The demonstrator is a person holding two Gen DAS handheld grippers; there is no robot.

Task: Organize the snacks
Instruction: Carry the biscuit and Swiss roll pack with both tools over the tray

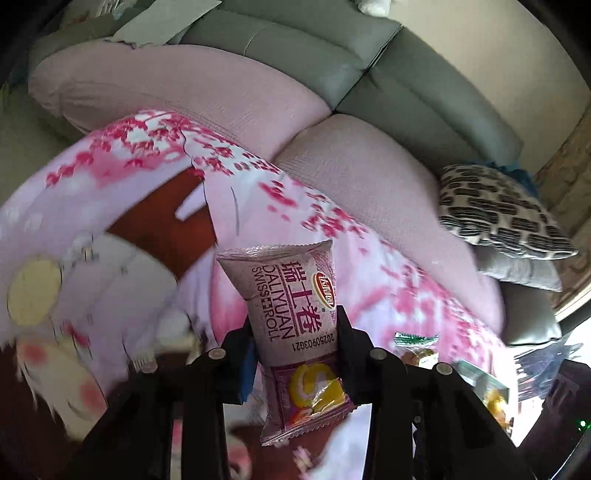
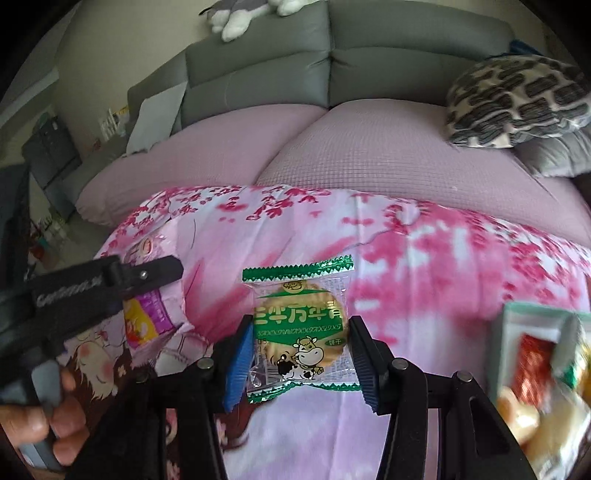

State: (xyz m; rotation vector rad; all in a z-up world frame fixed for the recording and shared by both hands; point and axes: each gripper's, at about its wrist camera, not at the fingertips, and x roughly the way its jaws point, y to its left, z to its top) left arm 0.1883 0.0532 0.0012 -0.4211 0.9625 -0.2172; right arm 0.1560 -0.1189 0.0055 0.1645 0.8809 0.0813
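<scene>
My left gripper is shut on a pink Swiss roll packet, which stands lifted above the pink blossom-print cloth. In the right wrist view that same packet shows at the left, clamped in the left gripper held by a person's hand. My right gripper is shut on a green-edged clear biscuit packet with a cow drawing, its blue pads pressing both sides.
Several loose snack packets lie at the right on the cloth. Behind it are a pink-covered sofa seat, grey backrests, a black-and-cream patterned cushion and a plush toy.
</scene>
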